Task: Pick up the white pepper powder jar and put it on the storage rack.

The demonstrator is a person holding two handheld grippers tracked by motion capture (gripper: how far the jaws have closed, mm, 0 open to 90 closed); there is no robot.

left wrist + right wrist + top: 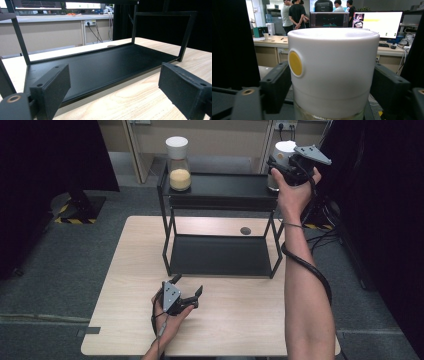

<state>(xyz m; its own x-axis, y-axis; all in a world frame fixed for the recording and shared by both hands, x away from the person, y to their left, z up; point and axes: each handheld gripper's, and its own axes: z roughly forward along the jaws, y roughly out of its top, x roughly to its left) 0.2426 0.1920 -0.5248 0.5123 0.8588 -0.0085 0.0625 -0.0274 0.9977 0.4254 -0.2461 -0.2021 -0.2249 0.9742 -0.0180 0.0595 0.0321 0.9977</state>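
A black two-tier rack stands on the wooden table. At the right end of its top shelf stands a jar with a white lid. The lid bears a yellow dot in the right gripper view. My right gripper is open, its black pads close beside the lid on either side. Down on the table my left gripper rests open with nothing between its pads, facing the rack's lower shelf.
A second white-lidded jar with yellow grains stands at the left end of the top shelf. A dark round mark lies on the table behind the rack. Desks, monitors and people are far behind.
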